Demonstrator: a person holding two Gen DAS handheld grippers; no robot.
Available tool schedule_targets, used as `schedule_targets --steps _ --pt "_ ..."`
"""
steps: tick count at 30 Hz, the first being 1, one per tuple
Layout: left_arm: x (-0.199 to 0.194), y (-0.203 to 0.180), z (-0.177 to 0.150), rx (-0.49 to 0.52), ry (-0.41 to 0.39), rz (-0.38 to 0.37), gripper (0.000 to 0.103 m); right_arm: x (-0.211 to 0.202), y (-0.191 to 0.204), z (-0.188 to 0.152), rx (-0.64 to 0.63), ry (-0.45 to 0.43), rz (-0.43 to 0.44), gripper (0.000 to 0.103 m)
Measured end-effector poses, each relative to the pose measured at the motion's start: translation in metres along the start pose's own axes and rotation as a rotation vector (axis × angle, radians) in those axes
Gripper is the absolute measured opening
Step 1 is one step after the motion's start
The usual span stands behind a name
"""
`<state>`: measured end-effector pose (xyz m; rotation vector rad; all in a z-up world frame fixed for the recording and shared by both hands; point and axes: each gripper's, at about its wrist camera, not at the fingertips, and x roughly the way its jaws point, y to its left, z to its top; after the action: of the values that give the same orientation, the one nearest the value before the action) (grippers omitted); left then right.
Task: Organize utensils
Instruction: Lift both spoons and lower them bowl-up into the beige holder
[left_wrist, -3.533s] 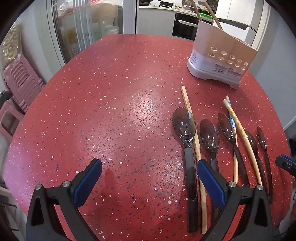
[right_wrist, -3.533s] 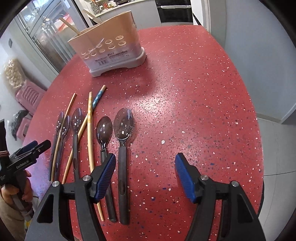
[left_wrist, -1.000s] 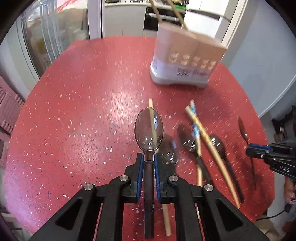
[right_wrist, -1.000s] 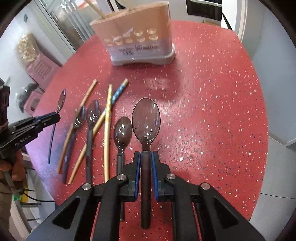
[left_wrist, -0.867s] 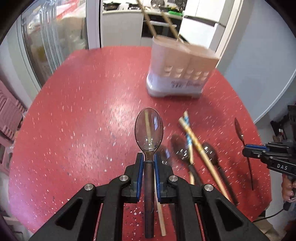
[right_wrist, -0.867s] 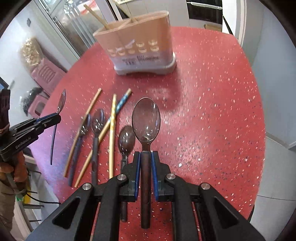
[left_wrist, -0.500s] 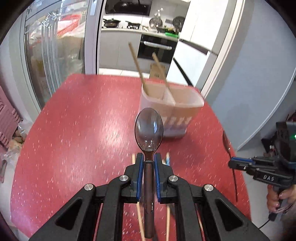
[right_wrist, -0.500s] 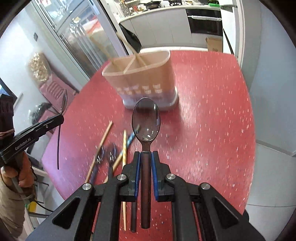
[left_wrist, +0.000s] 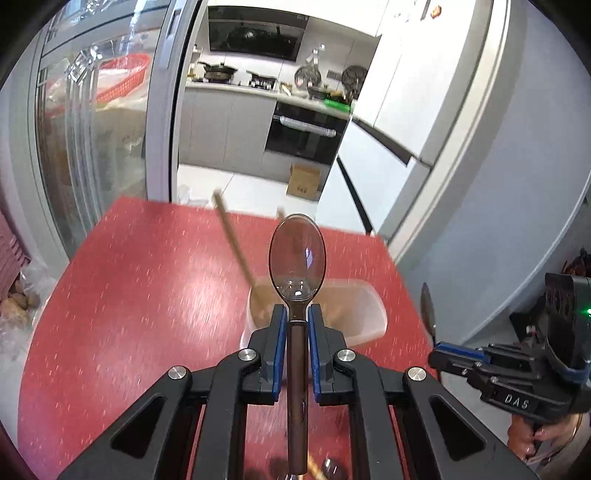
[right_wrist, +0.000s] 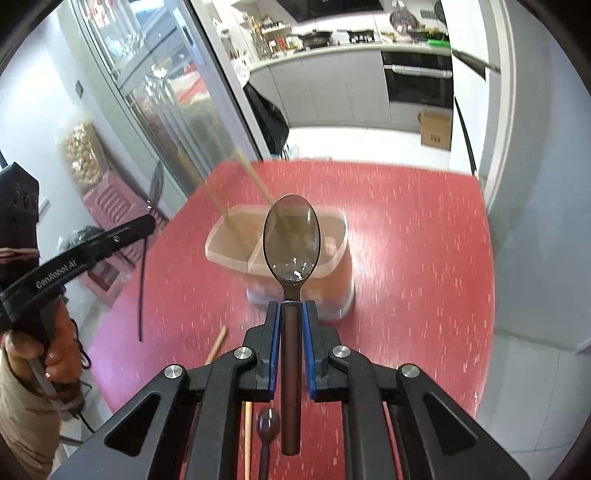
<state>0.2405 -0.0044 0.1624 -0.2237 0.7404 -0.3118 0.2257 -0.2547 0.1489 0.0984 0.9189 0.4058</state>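
Left gripper (left_wrist: 297, 325) clenched on dark spoon (left_wrist: 297, 254) at its neck, bowl sticking out at 12 o'clock, over the utensil holder (left_wrist: 364, 314). Right gripper (right_wrist: 291, 319) likewise clamped on second dark spoon (right_wrist: 291, 242), bowl forward over the holder's divided top. Holder stands on red table (left_wrist: 140, 295), wooden chopsticks (left_wrist: 236, 247) leaning in it. Loose spoon (right_wrist: 269, 421) and chopstick (right_wrist: 216, 345) lie on table at 6–7 o'clock.

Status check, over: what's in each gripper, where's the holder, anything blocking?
Left gripper shut on a dark spoon; right gripper shut on another spoon. Utensil holder ahead on red table, chopsticks in one compartment. Nothing blocking.
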Motion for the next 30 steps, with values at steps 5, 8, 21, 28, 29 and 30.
schedule_targets --steps 5,8,21,28,29,30 --pt "0.017 -0.006 0.027 0.010 -0.089 0.002 0.039 0.010 0.005 0.038 -0.019 -0.092 -0.002 0.013" --pt "0.032 -0.007 0.034 0.006 -0.113 0.017 0.039 0.019 0.008 0.053 -0.023 -0.140 0.006 0.013" --pt "0.079 -0.005 0.033 0.021 -0.243 0.082 0.039 0.079 0.017 0.072 -0.140 -0.335 -0.030 0.012" --pt "0.095 -0.006 0.010 0.062 -0.271 0.143 0.039 0.106 0.012 0.055 -0.189 -0.356 -0.072 0.012" --pt "0.094 -0.008 0.007 0.067 -0.274 0.148 0.039 0.108 0.012 0.052 -0.191 -0.357 -0.076 0.012" --pt "0.094 -0.009 0.004 0.076 -0.279 0.153 0.039 0.109 0.012 0.048 -0.197 -0.363 -0.081 0.012"
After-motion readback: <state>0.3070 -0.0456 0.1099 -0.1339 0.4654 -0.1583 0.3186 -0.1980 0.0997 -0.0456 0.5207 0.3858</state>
